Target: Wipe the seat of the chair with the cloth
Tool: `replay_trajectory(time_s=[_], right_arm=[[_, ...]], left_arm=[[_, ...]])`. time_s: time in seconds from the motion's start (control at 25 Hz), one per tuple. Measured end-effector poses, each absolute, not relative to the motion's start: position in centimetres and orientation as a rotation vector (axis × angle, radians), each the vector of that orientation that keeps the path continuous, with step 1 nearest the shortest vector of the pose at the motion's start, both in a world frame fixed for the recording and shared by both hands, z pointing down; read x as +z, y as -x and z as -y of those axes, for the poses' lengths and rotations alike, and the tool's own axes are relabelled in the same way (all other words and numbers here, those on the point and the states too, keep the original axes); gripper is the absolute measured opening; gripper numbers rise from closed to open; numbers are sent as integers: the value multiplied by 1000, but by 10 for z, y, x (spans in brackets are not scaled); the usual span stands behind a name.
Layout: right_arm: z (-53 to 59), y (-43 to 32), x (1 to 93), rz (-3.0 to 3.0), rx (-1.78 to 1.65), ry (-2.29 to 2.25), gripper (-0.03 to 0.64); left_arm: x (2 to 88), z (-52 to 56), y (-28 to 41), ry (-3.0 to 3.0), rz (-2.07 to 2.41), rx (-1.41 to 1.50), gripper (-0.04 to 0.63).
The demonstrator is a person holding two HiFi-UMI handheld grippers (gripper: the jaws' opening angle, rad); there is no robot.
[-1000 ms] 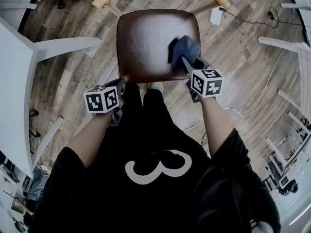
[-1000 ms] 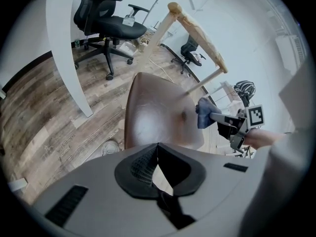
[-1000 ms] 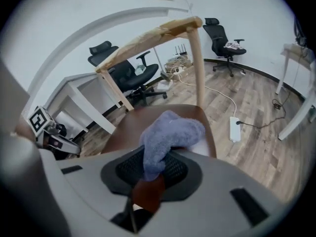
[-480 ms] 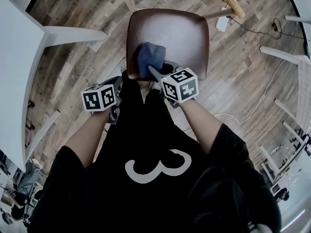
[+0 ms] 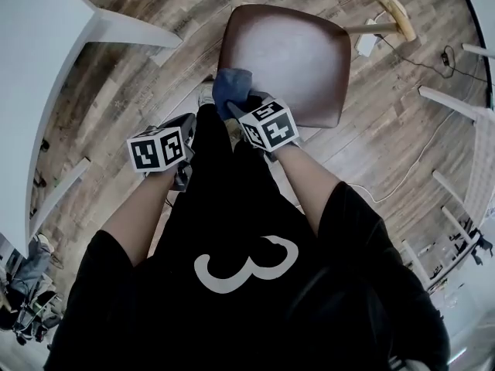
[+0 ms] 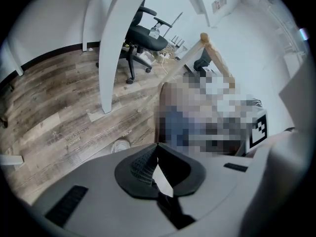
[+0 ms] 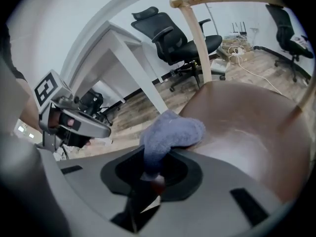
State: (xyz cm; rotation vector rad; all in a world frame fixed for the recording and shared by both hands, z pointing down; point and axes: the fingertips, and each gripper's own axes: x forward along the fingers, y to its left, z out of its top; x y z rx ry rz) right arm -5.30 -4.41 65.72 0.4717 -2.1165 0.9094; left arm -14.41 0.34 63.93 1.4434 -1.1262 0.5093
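Observation:
The brown chair seat (image 5: 294,56) stands in front of the person, seen from above in the head view. A blue cloth (image 5: 230,90) lies bunched at the seat's near left corner, with my right gripper (image 5: 241,107) shut on it. In the right gripper view the cloth (image 7: 170,131) sticks out from between the jaws and rests on the glossy seat (image 7: 247,127). My left gripper (image 5: 188,130) hangs off the seat's left side over the floor, shut with nothing in it (image 6: 157,154). A mosaic patch hides the seat in the left gripper view.
A white table (image 5: 35,60) and its leg (image 5: 135,33) stand to the left. The chair's wooden back rail (image 5: 390,10) curves behind the seat, and a cable (image 5: 421,153) runs over the wooden floor at the right. Office chairs (image 7: 173,36) stand further off.
My right gripper has dragged the cloth along the seat's front from the right side to the near left corner. The left gripper has stayed beside the seat.

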Motion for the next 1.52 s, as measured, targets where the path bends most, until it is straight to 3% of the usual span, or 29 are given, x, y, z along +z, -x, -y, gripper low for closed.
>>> replay_trajectory(time_s=[0.68, 1.52], right_arm=[[42, -5, 703, 1911, 811, -488, 86], [55, -254, 710, 1686, 947, -868, 86]], left_arm=[[643, 2, 145, -1439, 1119, 511, 14], [626, 36, 57, -1536, 1055, 607, 14]])
